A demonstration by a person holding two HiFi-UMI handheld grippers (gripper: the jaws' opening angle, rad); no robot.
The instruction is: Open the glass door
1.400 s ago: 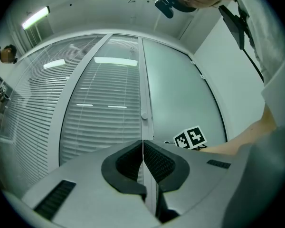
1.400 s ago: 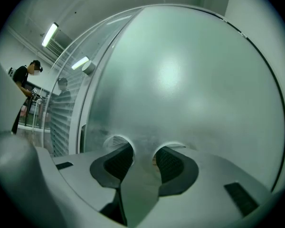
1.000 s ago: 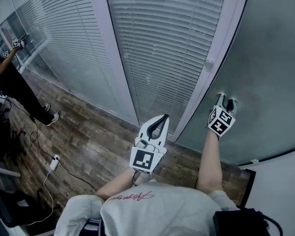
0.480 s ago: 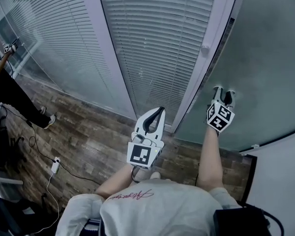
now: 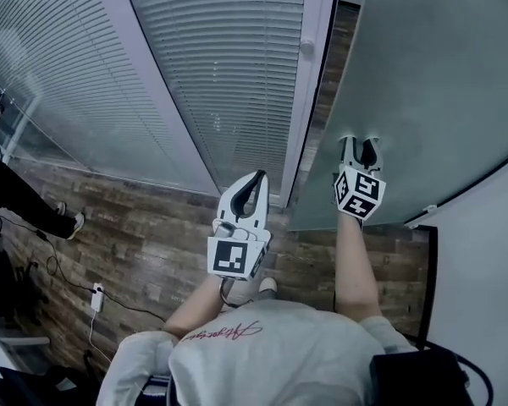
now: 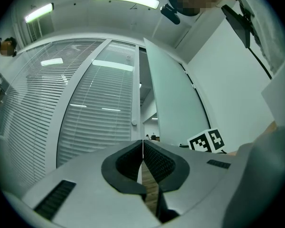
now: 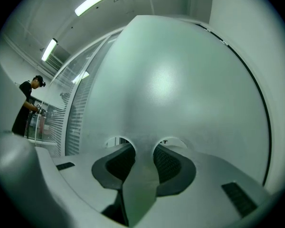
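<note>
Since a second ago the glass door (image 5: 432, 83) has swung further off its white frame (image 5: 311, 91). The gap between them, a thin slit before, now shows a strip of planking like the wooden floor (image 5: 144, 227) on this side. The right tongs (image 5: 359, 142) have travelled with the door. They stand partly open, both tips set against the pane low down near its free edge, and they grip nothing.

The door is one frosted, pale grey-green sheet, cloudy all over. In the right gripper view it carries a soft patch of glare, and two small clearer rounds show just above the tips. No handle shows where the tongs press.

The left tongs (image 5: 256, 178) are closed tip to tip and empty, held in the air near the foot of the frame, apart from the door. Left of the frame, slatted blinds (image 5: 229, 57) hang behind fixed glazing.
</note>
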